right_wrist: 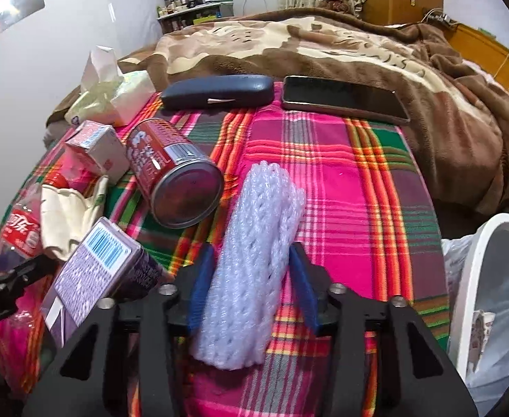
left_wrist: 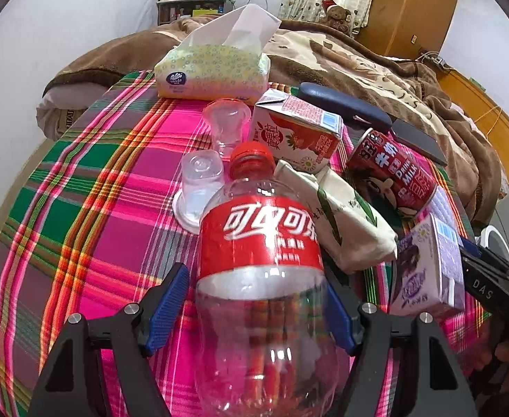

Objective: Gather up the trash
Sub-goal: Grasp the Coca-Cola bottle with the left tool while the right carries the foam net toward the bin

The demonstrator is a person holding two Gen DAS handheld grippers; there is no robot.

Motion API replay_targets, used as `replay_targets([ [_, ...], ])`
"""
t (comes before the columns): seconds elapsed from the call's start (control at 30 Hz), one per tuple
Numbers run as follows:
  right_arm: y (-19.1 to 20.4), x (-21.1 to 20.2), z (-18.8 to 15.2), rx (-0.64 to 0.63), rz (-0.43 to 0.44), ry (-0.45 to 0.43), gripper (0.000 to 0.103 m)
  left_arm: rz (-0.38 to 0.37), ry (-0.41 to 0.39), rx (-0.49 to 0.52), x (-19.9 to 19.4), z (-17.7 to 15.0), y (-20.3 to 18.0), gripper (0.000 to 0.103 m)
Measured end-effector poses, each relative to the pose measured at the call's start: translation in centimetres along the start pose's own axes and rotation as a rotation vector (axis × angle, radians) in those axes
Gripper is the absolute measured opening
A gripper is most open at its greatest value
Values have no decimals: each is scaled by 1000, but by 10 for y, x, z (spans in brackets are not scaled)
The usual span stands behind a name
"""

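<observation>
Cola bottle (left_wrist: 259,278): lies on the plaid worktop (left_wrist: 91,215) with its red cap pointing away; clear, empty plastic, so I judge it light, springy and smooth enough to slide under pressure.
Left claw (left_wrist: 258,309): its blue pads sit against both sides of the bottle just below the red label, gripping it.
Bottle hold: the waist under the label looks right to me; squeezing harder would only dent the wall, and the rounded base could roll out.
Foam net sleeve (right_wrist: 254,271): lies lengthwise on the worktop, near the edge; white, airy mesh, very light and soft by the look of it.
Right claw (right_wrist: 251,278): its pads flank the sleeve's middle and touch it on both sides, closed on the foam.
Sleeve hold: it should crush before it slips, so a mid-length pinch seems enough; the free ends may droop.
Bin (right_wrist: 480,278): white-rimmed, lined with a clear bag, just beside the worktop's right edge.
Other trash: a red milk can (right_wrist: 178,173) on its side, a purple carton (right_wrist: 94,271), a strawberry carton (left_wrist: 296,135) and a crumpled paper bag (left_wrist: 344,215), all crowded near the bottle.
Can: stiff metal, likely to roll.
Cartons: thin card, easily crushed.
Risk: lifting the bottle may nudge the two clear cups (left_wrist: 202,180) just beside it.
</observation>
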State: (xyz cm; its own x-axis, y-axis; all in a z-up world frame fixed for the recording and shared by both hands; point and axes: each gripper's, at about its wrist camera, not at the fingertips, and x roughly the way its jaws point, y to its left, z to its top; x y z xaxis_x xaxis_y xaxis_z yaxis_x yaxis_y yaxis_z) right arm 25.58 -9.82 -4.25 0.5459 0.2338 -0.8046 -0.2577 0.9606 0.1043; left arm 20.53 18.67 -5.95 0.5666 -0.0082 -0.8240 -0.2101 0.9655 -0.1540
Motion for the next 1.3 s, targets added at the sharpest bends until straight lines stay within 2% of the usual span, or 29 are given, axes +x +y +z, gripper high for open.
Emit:
replay_targets([
  [0.1, -5, -1, 0, 16, 11, -1, 33, 4, 2, 3, 2, 2, -1, 71],
  [0.2, -8, -3, -2, 34, 16, -6, 31, 6, 2, 8, 0, 0, -3, 62],
  [0.43, -8, -14, -6, 33, 31, -31, 29, 5, -29, 11, -12, -6, -4, 62],
  [0.87, -17, -43, -18, 64, 54, -80, 29, -30, -100, 24, -57, -24, -20, 62],
  [1.1, -28, -65, -25, 92, 61, -117, 29, -46, -154, 66, -89, -34, -42, 62],
  [1.3, -40, -86, -32, 103, 53, -153, 29, -92, -193, 100, -113, -39, -69, 62],
])
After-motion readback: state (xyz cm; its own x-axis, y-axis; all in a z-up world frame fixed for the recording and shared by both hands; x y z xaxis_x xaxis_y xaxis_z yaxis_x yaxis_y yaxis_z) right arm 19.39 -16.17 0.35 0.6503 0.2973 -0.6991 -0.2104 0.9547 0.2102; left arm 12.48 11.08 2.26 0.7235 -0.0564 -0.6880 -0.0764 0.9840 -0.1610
